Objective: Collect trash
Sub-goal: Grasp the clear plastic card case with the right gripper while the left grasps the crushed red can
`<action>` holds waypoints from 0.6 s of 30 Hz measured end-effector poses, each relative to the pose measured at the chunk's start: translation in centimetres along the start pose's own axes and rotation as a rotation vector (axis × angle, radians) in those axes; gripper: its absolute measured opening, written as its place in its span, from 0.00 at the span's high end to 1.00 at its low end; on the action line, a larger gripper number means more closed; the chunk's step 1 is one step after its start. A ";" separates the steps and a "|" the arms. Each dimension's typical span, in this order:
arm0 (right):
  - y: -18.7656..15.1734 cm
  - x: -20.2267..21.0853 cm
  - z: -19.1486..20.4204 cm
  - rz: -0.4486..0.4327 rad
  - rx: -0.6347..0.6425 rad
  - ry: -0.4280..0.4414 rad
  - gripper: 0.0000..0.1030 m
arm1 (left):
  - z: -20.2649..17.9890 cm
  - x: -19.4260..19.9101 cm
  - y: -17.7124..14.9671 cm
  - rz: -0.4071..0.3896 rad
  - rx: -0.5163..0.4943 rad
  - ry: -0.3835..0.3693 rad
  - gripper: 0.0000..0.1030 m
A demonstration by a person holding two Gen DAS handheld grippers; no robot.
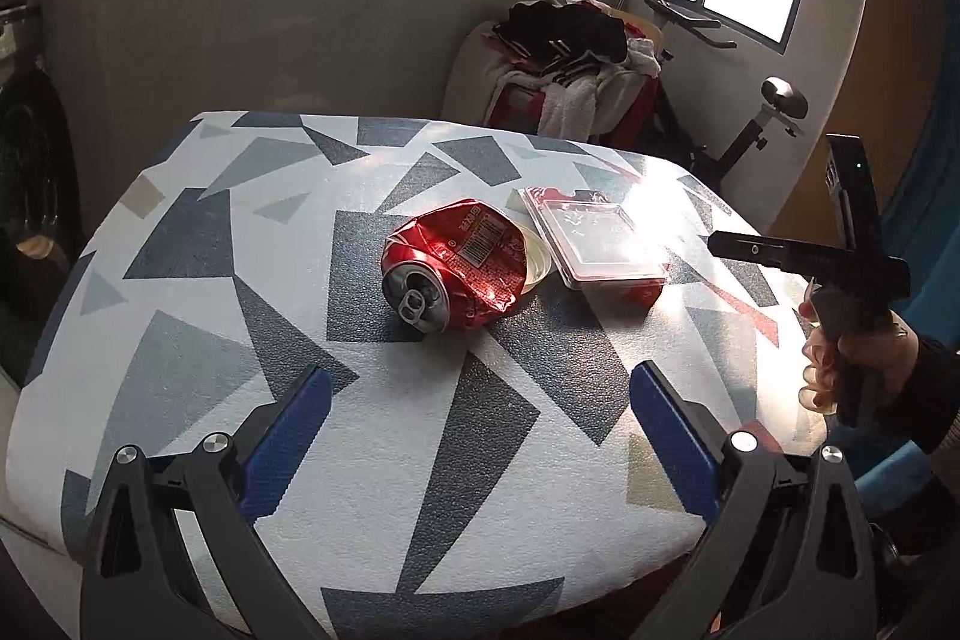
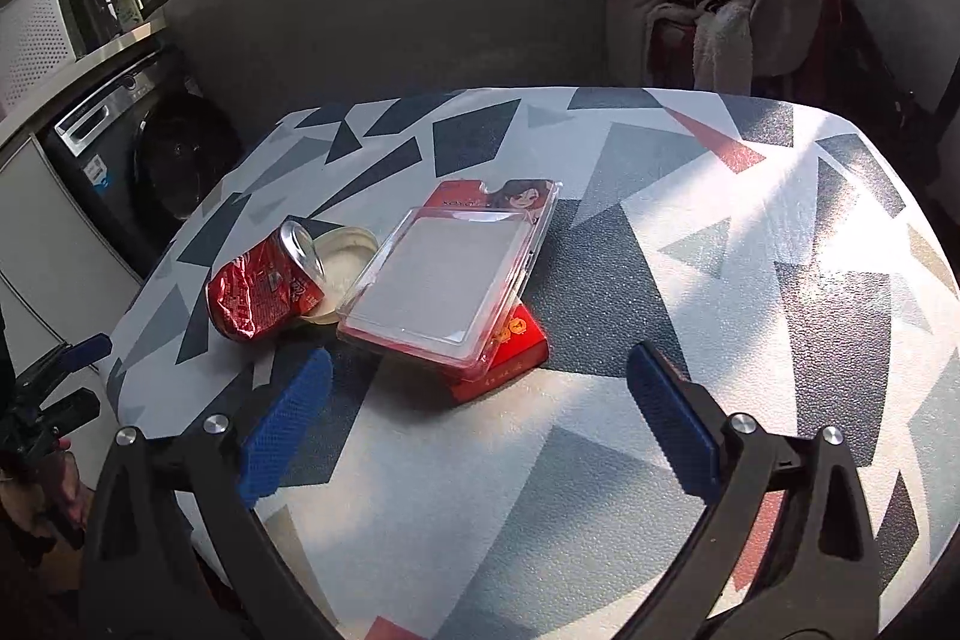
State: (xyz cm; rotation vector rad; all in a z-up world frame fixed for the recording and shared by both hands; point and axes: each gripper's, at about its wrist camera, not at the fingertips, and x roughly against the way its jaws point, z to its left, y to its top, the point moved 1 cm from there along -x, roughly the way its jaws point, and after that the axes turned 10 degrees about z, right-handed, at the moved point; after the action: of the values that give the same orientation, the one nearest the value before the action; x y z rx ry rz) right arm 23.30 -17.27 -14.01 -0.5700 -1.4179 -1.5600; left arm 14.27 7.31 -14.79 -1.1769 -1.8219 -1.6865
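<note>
Crumpled red aluminium drink can (image 1: 456,268) lies on its side near the middle of the table (image 1: 180,400), whose top is covered in a white cloth printed with grey and dark-blue triangles; the can's opened top faces the near-left corner as the left wrist view shows it. Just right of it, and partly under it, sits a shallow cream plastic lid (image 1: 537,259), touching the can. Further right lies a clear plastic blister pack on red card (image 1: 594,241), resting tilted over a small red box (image 2: 510,361), with the lid's edge touching or just beside its left side. None of this trash is gripped yet, so the step in hand looks like the approach before a first pick. The left gripper (image 1: 480,436) hangs over the near edge with its blue-padded jaws spread wide and empty, lined up roughly with the can. The right gripper (image 2: 477,427) hangs likewise at the near edge, jaws wide apart and empty, facing the blister pack. The next move probably calls for the left jaws to advance and straddle the can across its crushed, uneven waist; no bin shows in either view.
</note>
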 end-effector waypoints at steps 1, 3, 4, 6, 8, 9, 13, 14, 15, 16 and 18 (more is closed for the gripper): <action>1.0 -1.3 0.1 0.020 0.030 -0.025 0.13 | 0.2 -0.3 0.2 0.004 0.012 -0.005 0.06; 2.8 -3.7 0.0 0.053 0.054 -0.046 0.16 | 0.7 -0.9 0.5 0.018 0.041 -0.018 0.06; 3.6 -4.7 -0.4 0.063 0.030 -0.030 0.16 | 0.9 -1.2 0.6 0.022 0.053 -0.026 0.06; 5.0 -6.3 -1.4 0.078 -0.037 0.032 0.16 | 1.2 -1.5 0.9 0.025 0.068 -0.033 0.06; 6.0 -8.2 -2.2 0.119 -0.092 0.079 0.16 | 1.6 -1.9 1.1 0.027 0.074 -0.036 0.06; 6.2 -8.9 -2.4 0.137 -0.109 0.091 0.16 | 1.7 -2.0 1.2 0.027 0.079 -0.042 0.07; 6.4 -10.4 -3.1 0.180 -0.163 0.198 0.48 | 2.3 -2.7 1.5 0.044 0.112 -0.073 0.13; 6.3 -10.0 -3.4 0.165 -0.183 0.226 0.59 | 2.4 -2.9 1.6 0.048 0.115 -0.074 0.13; 6.3 -9.5 -3.7 0.144 -0.203 0.256 0.63 | 2.4 -3.1 1.6 0.053 0.118 -0.072 0.13; 6.2 -8.7 -3.9 0.120 -0.223 0.281 0.70 | 2.5 -3.3 1.7 0.056 0.122 -0.071 0.13; 6.1 -6.9 -4.0 0.057 -0.238 0.316 0.76 | 2.6 -3.8 1.7 0.065 0.140 -0.079 0.13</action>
State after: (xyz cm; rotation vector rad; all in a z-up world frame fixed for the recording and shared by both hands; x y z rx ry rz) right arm 32.67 -18.34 -17.46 -0.4727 -0.9800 -1.6996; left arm 18.41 8.42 -17.11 -1.2451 -1.8930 -1.4707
